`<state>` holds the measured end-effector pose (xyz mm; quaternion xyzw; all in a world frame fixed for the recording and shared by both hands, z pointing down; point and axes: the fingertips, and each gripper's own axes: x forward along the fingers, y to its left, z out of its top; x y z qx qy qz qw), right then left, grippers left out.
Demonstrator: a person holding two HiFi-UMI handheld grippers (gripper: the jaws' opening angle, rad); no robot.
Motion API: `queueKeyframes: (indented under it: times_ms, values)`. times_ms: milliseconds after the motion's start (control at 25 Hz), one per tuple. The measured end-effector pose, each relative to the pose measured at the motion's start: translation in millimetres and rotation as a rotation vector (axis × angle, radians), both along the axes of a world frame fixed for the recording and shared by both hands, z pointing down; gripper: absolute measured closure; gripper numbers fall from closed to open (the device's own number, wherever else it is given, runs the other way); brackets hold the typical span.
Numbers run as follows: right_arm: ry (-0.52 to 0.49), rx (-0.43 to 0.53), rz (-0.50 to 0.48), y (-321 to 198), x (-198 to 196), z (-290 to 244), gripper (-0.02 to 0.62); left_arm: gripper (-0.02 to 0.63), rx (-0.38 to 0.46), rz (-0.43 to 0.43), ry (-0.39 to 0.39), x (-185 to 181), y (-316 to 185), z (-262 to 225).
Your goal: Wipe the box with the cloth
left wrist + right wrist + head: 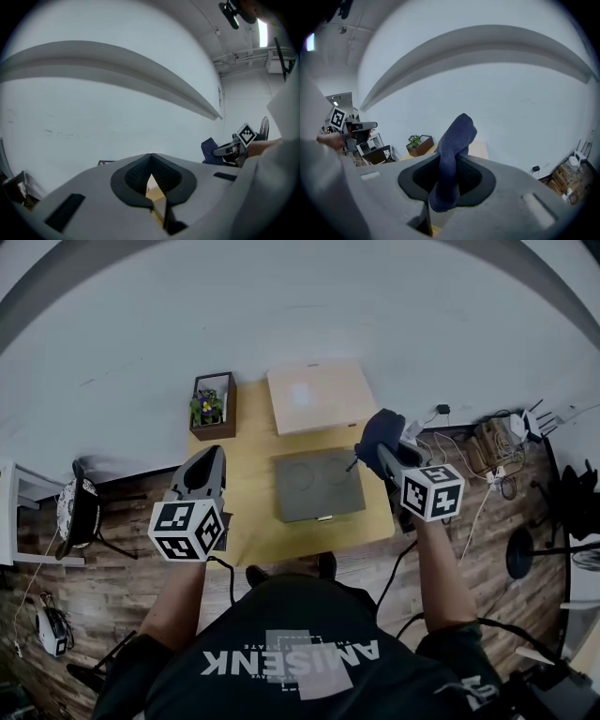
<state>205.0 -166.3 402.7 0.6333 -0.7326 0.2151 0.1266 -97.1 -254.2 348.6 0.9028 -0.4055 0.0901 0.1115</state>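
Wooden worktop (246, 531) is carrying the grey box (317, 486) mid-frame; my right tongs (382, 450) are pinching the blue cloth (375, 431) at its right, my left tongs (212, 456) hovering pressed together.

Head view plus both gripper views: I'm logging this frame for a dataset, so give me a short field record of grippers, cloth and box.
left gripper: jaws shut, empty, near the table's left edge
right gripper: jaws shut on the dark blue cloth
box: grey, flat, on the yellow table
cloth on box: no contact seen; held by its far right corner
other items: potted plant, pale wooden panel
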Motion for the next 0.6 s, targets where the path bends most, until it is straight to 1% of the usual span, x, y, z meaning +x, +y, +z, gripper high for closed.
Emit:
queueKeyframes:
  times_ms: [80,200,400,480,600]
  values:
    - [0.014,0.054,0.023,1,2,-24,0.512,0.604,0.023,-0.008,0.013,0,-5,-9]
    - [0.017,0.156,0.043,3,3,-62,0.512,0.604,0.050,-0.013,0.004,1,-9,-24]
    - [0.069,0.299,0.074,5,1,-117,0.512,0.604,0.115,-0.027,0.028,3,-9,-56]
    - [0.083,0.334,0.080,5,0,-129,0.512,0.604,0.136,-0.021,0.012,5,-9,-61]
    - [0.115,0.344,0.078,1,-2,-133,0.512,0.604,0.165,-0.022,-0.009,7,-9,-66]
